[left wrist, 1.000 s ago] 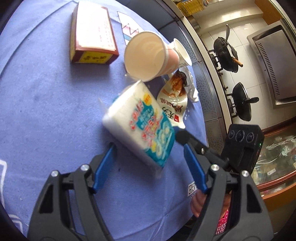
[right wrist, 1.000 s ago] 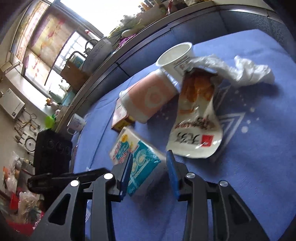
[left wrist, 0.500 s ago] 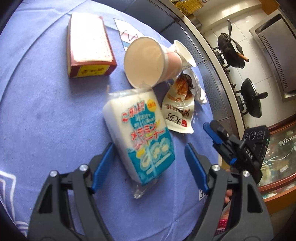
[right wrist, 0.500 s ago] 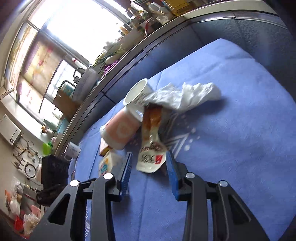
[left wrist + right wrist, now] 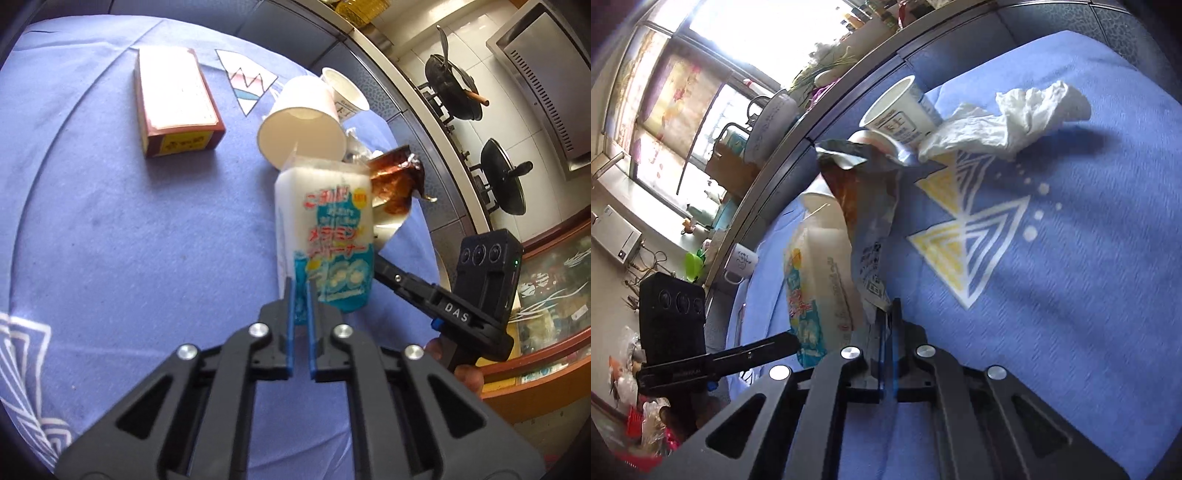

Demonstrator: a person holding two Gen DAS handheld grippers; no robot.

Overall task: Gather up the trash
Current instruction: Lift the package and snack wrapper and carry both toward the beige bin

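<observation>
My left gripper (image 5: 300, 295) is shut on the lower edge of a white and blue sponge packet (image 5: 328, 236) and holds it up off the blue cloth; the packet also shows in the right wrist view (image 5: 816, 273). My right gripper (image 5: 888, 321) is shut on the end of a brown and silver snack wrapper (image 5: 868, 206), lifted beside the packet; the wrapper also shows in the left wrist view (image 5: 395, 184). Two paper cups (image 5: 301, 129) (image 5: 897, 110) lie tipped behind them. A crumpled white tissue (image 5: 1008, 118) lies by the smaller cup.
A red and yellow box (image 5: 175, 101) lies on the blue tablecloth (image 5: 129, 240) at the far left. The table's far edge meets a dark counter (image 5: 960, 44). A white mug (image 5: 740, 262) stands beyond the table. Pans (image 5: 454, 92) sit on a stove to the right.
Both grippers have closed. The left took the sponge packet by its edge and lifted it. The right took the snack wrapper and raised it off the cloth.
</observation>
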